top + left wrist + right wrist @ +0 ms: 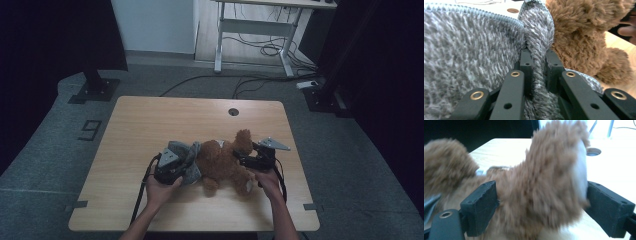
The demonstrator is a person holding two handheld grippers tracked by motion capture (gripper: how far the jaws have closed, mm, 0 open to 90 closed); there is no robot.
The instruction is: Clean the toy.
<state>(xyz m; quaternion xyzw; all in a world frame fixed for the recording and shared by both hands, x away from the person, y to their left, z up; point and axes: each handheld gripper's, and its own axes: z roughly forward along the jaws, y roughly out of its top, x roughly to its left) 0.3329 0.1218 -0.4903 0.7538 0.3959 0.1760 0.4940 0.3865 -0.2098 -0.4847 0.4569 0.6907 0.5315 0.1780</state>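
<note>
While the grey knitted garment [469, 50] looks like a plain crumpled lump from the high view, the left gripper view brings out its fuzzy, flecked yarn and a ribbed hem running along its upper edge. A fold of that knit rises straight up between the left gripper's [538, 66] black fingers [526, 65], which are pressed together on it, pinching the fabric tightly. Just to the far side of those fingers sits the brown teddy bear [584, 42], its pile long, shaggy and curly, with a rounded limb lying on the pale wooden table [621, 42].

The right gripper view shows a thick plush limb of the bear [541, 195] standing between the right gripper's [540, 205] blocky fingers [480, 205], which are spread wide; one pad touches the fur, and the far pad sits at the limb's pale edge, though blur hides whether it presses. No earlier picture is at hand, so the spread is all that can be told.

From the high view, the bear [225, 162] lies on its back at the table's [150, 120] near middle, the garment [186, 155] bunched at its side. The left gripper [172, 167] is cupped from below by the left hand [161, 189], the right gripper [252, 159] by the right hand [267, 180], both forearms entering from the near edge and angling inward.
</note>
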